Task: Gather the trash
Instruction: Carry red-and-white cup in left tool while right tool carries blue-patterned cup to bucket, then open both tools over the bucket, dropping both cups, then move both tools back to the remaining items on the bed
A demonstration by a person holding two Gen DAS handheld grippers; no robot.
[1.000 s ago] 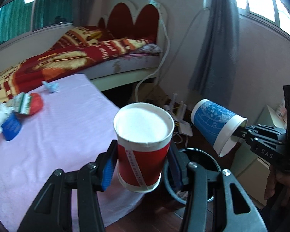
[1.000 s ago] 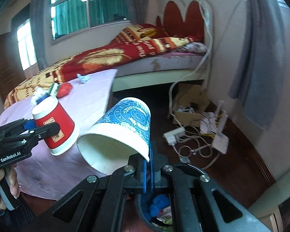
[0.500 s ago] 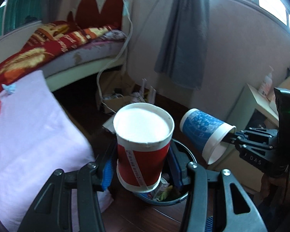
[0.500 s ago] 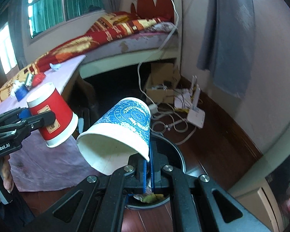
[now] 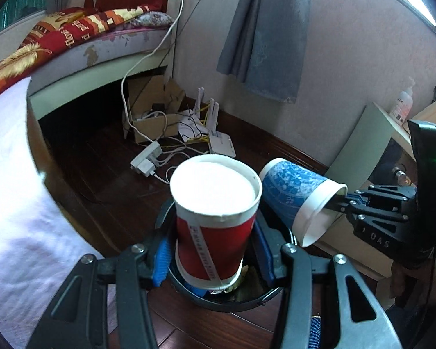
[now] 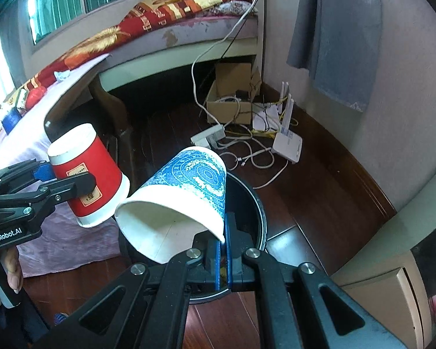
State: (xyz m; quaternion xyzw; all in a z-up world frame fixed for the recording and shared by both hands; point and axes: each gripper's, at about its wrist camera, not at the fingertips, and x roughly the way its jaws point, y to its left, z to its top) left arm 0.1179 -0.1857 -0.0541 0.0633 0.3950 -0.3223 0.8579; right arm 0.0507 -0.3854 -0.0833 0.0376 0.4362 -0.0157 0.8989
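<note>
Above a round black bin [image 6: 258, 203] on the wooden floor, two paper cups are about to be dropped. The left gripper [image 5: 212, 247] is clamped around an upside-down red cup [image 5: 215, 221]. The right gripper [image 6: 222, 257] is pinched together on the rim of a tilted blue cup [image 6: 186, 192]. Next, both probably need to open over the bin's mouth. Count: two cups, two grippers, one bin.

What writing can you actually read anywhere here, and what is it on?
"GenRobot.AI": white letters on the left gripper body.
"DAS": on the right gripper body; letters before it are unclear.
Red cup: strip and label print too small to read.
Blanket: lettering blurred.
Bottle: label unreadable.
</note>
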